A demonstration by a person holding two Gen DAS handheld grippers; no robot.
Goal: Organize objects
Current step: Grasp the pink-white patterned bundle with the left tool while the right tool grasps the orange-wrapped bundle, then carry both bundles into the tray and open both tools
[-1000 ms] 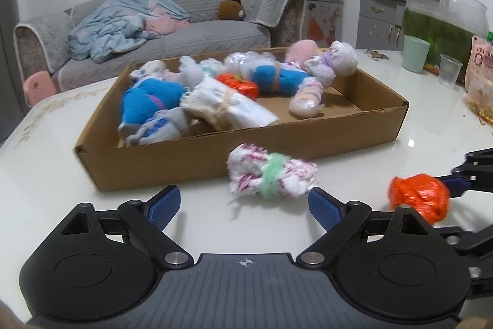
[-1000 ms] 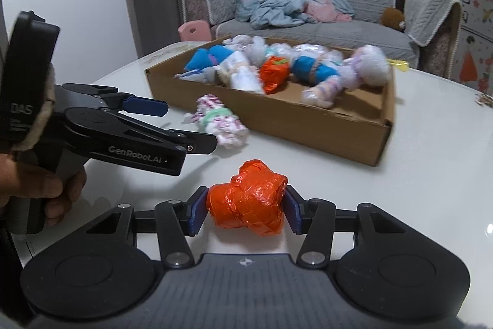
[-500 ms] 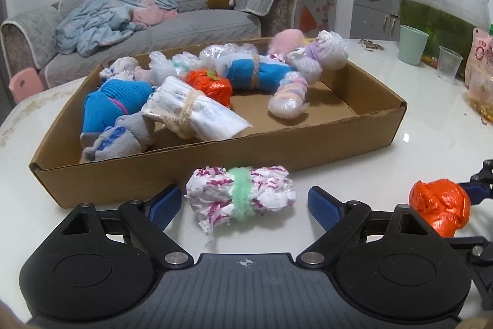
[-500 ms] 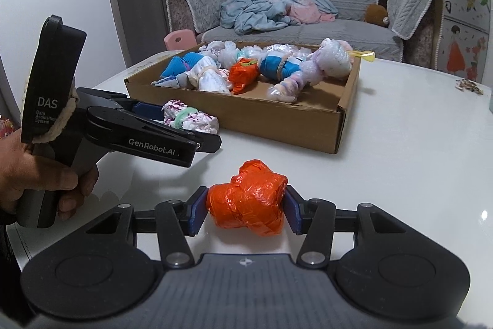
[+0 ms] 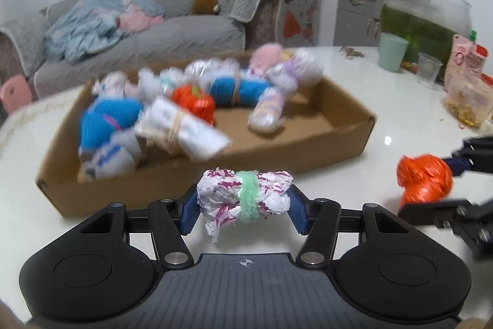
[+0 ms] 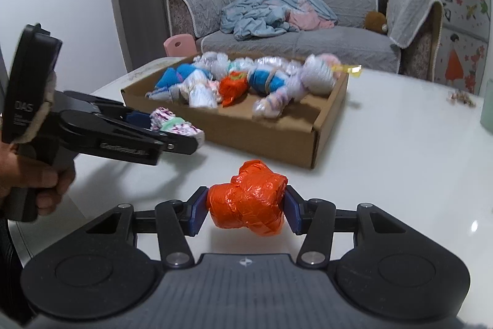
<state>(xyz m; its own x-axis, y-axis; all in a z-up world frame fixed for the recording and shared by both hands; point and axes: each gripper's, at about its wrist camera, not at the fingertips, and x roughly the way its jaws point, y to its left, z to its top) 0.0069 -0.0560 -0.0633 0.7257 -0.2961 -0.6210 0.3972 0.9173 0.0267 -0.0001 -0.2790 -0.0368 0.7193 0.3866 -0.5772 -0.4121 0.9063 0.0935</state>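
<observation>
My left gripper (image 5: 243, 205) is shut on a white-and-purple bundle with a green band (image 5: 245, 199), held just above the table in front of the cardboard box (image 5: 215, 162). My right gripper (image 6: 245, 210) is shut on an orange plastic bundle (image 6: 246, 202), lifted off the table. The box (image 6: 277, 137) holds several rolled bundles, blue, white and orange. In the right wrist view the left gripper (image 6: 172, 131) shows at the left with its bundle (image 6: 177, 125). In the left wrist view the right gripper's orange bundle (image 5: 423, 178) is at the right.
A white table (image 6: 400, 159) carries the box. At its far right stand a green cup (image 5: 393, 56), a clear cup (image 5: 428, 73), snack bags (image 5: 465, 82) and a fish tank (image 5: 425, 20). A grey sofa (image 6: 308, 36) is behind.
My left gripper moved forward and closed on the white-and-purple bundle, lifting it. My right gripper kept hold of the orange bundle and raised it a little.
</observation>
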